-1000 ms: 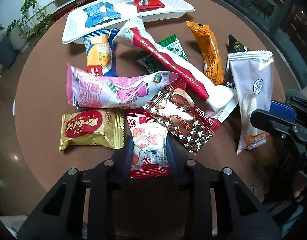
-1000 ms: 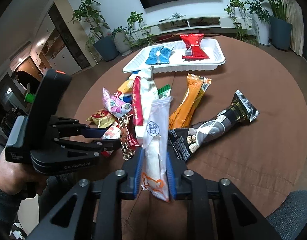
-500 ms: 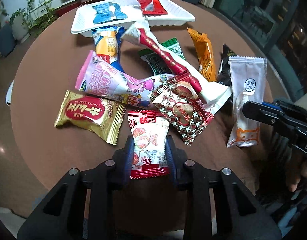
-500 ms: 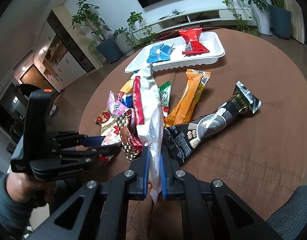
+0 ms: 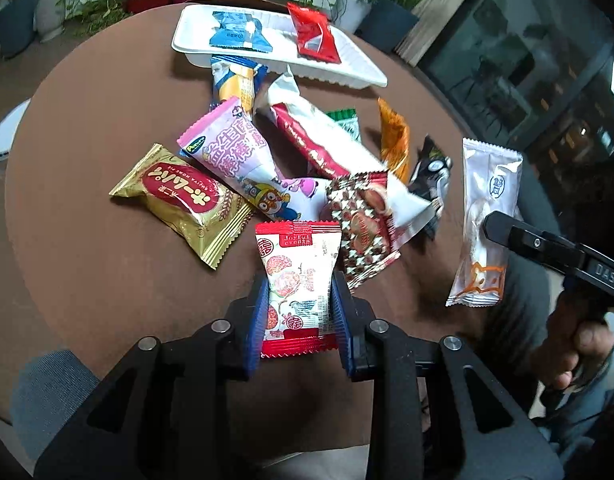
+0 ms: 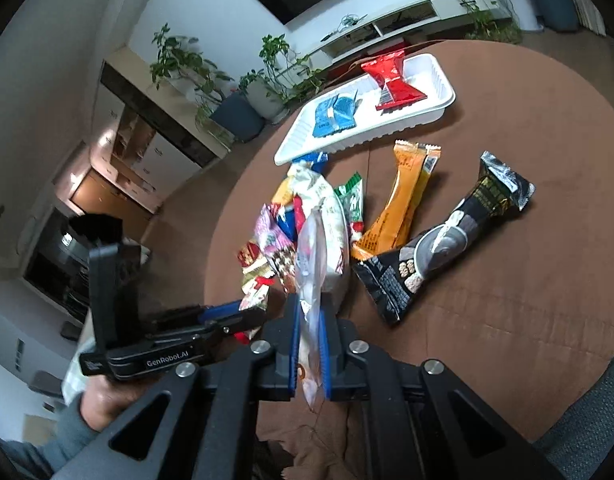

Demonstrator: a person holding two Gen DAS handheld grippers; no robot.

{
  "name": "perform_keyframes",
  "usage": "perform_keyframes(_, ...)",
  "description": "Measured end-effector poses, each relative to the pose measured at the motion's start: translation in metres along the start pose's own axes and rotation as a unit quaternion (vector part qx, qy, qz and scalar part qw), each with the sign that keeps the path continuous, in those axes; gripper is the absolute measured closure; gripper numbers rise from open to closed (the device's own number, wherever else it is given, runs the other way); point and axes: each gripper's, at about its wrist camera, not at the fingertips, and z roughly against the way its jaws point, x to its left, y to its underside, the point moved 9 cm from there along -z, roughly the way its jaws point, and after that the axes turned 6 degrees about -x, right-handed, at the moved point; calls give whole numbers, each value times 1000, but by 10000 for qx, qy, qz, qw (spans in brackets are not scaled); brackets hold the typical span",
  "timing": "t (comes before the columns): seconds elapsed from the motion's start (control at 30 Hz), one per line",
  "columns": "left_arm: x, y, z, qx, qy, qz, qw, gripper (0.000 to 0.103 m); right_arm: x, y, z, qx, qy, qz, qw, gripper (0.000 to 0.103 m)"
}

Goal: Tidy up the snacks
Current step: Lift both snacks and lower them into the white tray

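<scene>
A round brown worktop [image 5: 87, 272] holds a heap of snack packets. The left gripper [image 5: 299, 300] clasps a red-and-white candy packet [image 5: 297, 280] at the near edge. The right gripper [image 6: 309, 344] is clamped on a long white packet [image 5: 485, 216], lifted beside the heap. A white tray [image 6: 439, 108] at the far side holds a blue packet [image 6: 333, 114] and a red packet [image 6: 395, 82].

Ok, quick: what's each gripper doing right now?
Left gripper: shut on the red-and-white snack packet.
Right gripper: shut on the long white snack packet.
</scene>
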Motion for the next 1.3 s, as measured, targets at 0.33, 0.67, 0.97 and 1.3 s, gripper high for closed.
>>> perform_keyframes(0.33,12,-20,21,-336,647,663,9951,76,-23,-26,26,-284,-199,-477,9983,94)
perform_keyframes(0.67,100,-101,71,-1079,251,1028,9885,76,-125,-120,105,-1318,825,-854,9841,94)
perform_keyframes(0.97,141,-233,113,-1615,-232,607,9847,76,-205,-258,157,-1979,2027,-766,9560,94)
perform_keyframes(1.3,106,-390,91,-1568,-267,-128,9872,75,-148,-395,84,-1900,1857,-114,9640,94)
